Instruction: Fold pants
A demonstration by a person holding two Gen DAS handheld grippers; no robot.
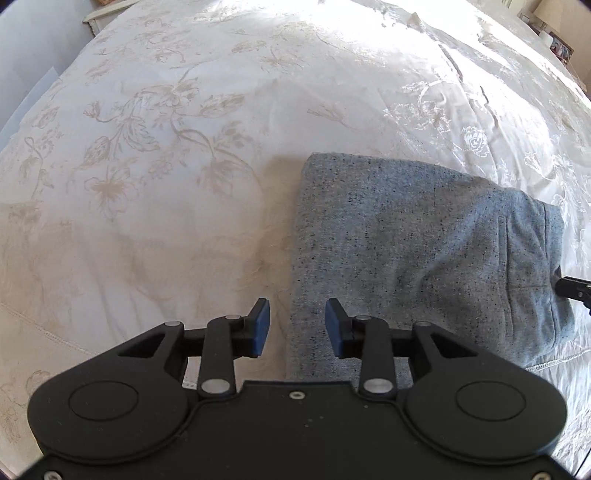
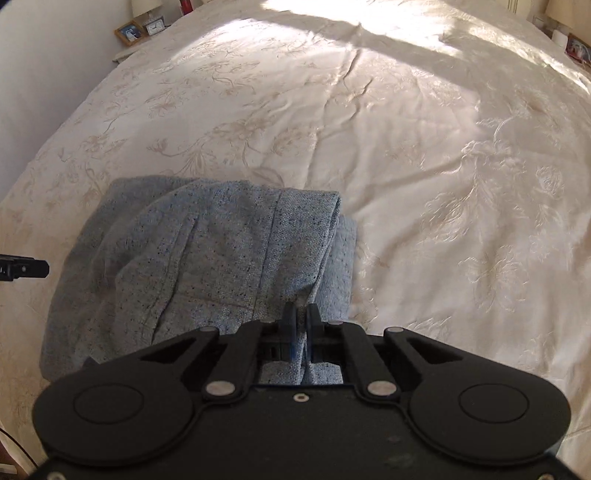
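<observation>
Grey speckled pants [image 1: 417, 243] lie folded into a thick rectangle on a cream floral bedspread [image 1: 147, 147]. My left gripper [image 1: 298, 325] hangs open over their left edge, one blue pad over the bedspread and the other over the cloth, neither pressing. In the right wrist view the pants [image 2: 192, 258] show a raised top layer with a seam. My right gripper [image 2: 301, 320] is shut on a ridge of that cloth at the pants' near right side. A tip of the right gripper [image 1: 572, 288] shows at the pants' right edge, and the left gripper [image 2: 26, 268] pokes in from the left.
The bedspread [image 2: 443, 184] spreads wide beyond the pants, with sunlight at the far end. A nightstand at the far left holds a picture frame [image 2: 127, 32] and a small clock [image 2: 155, 26]. More small items [image 2: 576, 44] stand at the far right.
</observation>
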